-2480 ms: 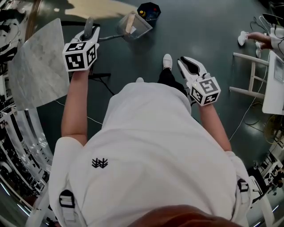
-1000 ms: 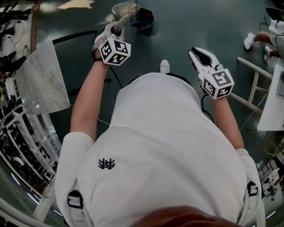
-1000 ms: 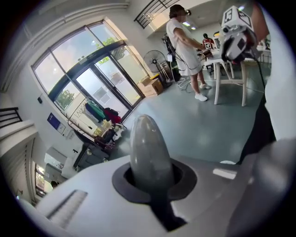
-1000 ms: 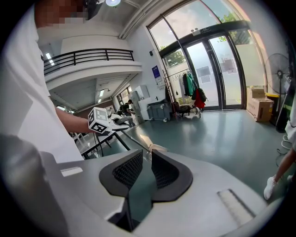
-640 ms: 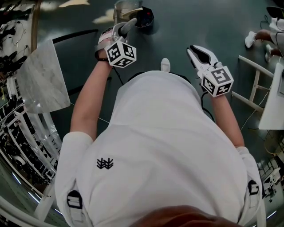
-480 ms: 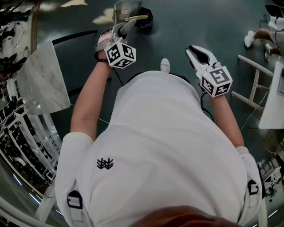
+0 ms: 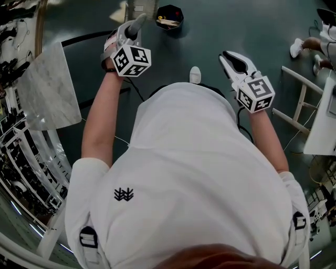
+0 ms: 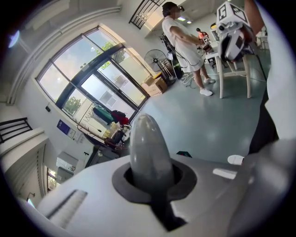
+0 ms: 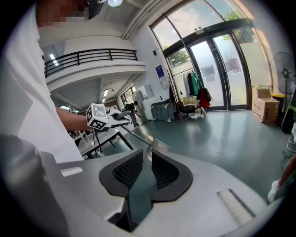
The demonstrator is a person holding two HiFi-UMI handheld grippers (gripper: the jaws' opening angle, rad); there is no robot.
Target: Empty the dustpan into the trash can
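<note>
the dustpan [image 7: 137, 7] was at the top of the head view, just beside the black trash can [image 7: 179, 16] on the green floor [image 7: 236, 21]. its grey handle [image 8: 147, 150] was squeezed tight in the left tool [image 7: 128, 34]. light bits lay in the can. the right tool [image 7: 229, 55] was closed on nothing, near a white shoe [image 7: 195, 74].

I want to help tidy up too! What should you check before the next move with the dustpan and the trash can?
1. Left gripper shut on the dustpan handle: ok.
2. Dustpan over the trash can: not ok, it is off to the can's side.
3. Dustpan emptied: cannot tell, the picture edge cuts it off.
4. Trash can upright, mouth up: ok.
5. Right gripper empty, jaws together, clear of the can: ok.
</note>
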